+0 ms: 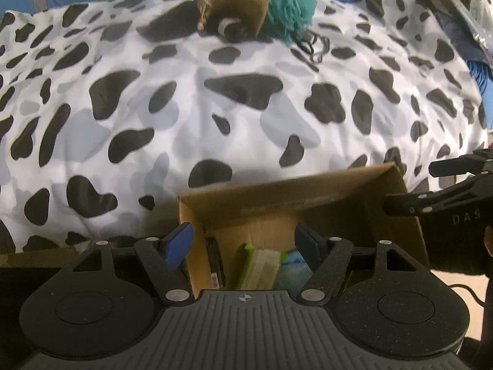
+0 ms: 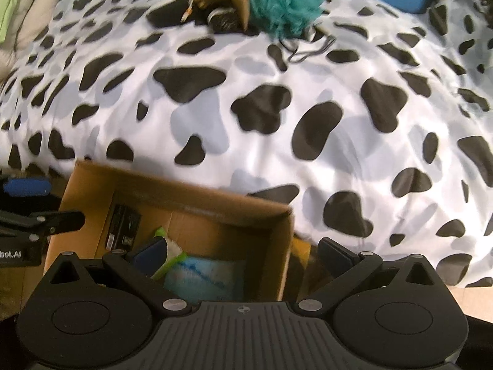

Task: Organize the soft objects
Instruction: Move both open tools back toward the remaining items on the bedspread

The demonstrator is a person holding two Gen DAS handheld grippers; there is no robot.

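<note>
Soft toys, one brown (image 1: pixel 237 15) and one teal (image 1: pixel 288 7), lie touching at the bed's (image 1: pixel 246 123) far edge. Both your grippers (image 1: pixel 243 246) (image 2: pixel 243 254) hover over the cardboard box (image 1: pixel 308 191), jaws spread, empty.

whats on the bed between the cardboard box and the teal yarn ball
Nothing: only bare cow-print bedding lies between the box and yarn ball, in both views.
</note>
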